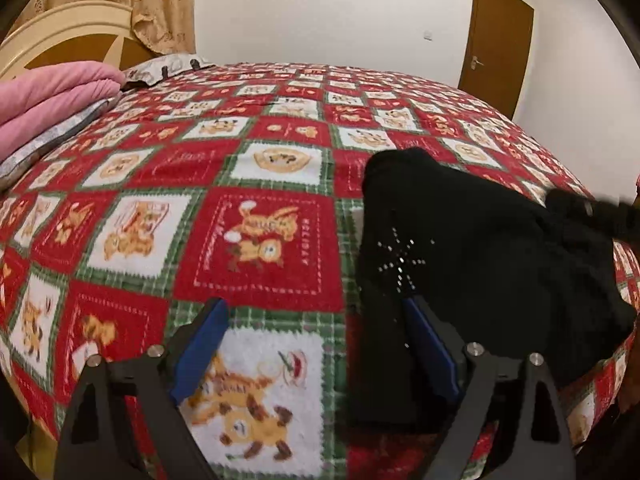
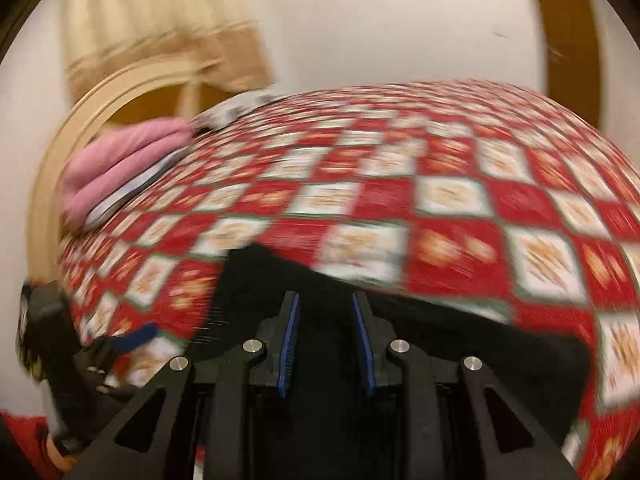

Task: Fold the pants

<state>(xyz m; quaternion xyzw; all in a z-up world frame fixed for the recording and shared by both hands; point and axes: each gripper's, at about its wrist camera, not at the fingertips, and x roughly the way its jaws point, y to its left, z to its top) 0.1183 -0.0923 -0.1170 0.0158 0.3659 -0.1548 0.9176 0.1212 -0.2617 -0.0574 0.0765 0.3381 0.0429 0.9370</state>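
The black pants [image 1: 480,240] lie bunched on the red Christmas-patterned blanket [image 1: 256,240], with a sparkly star motif facing up. My left gripper [image 1: 316,312] is open wide, low over the blanket at the pants' left edge; its right finger [image 1: 424,328] touches or overlaps the black fabric. In the blurred right wrist view the pants [image 2: 440,332] lie under and ahead of my right gripper [image 2: 324,304], whose jaws stand partly open with nothing clearly between them. The right gripper also shows in the left wrist view [image 1: 592,208] at the pants' far right. The left gripper shows in the right wrist view [image 2: 132,336].
Folded pink bedding [image 1: 52,96] and a grey pillow [image 1: 168,66] lie at the head of the bed by a cream headboard [image 1: 60,36]. A brown door [image 1: 496,36] stands in the white wall beyond the bed. The blanket spreads wide to the left.
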